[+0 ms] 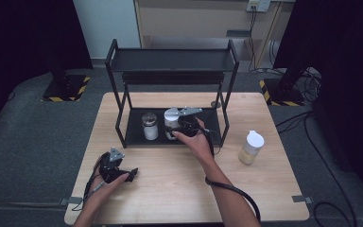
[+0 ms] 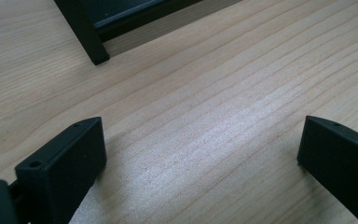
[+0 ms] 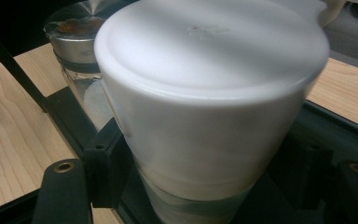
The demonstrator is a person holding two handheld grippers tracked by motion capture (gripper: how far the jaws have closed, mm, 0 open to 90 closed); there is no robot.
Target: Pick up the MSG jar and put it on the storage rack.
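Pinching the white-lidded jar point(image 3: 209, 121) on the rack's point(image 1: 225, 124) bottom shelf, the right gripper point(image 1: 185, 124) should keep it upright, clear of the silver-lidded jar point(image 1: 150, 126). The left gripper point(image 2: 200, 158) rests spread near the table's point(image 1: 170, 189) front-left corner.

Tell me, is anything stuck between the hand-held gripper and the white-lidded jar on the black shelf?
No. The right hand-held gripper already has its black jaws closed on the white-lidded clear jar on the black metal rack's bottom shelf. The silver-lidded glass jar stands beside it, apart and not in between.
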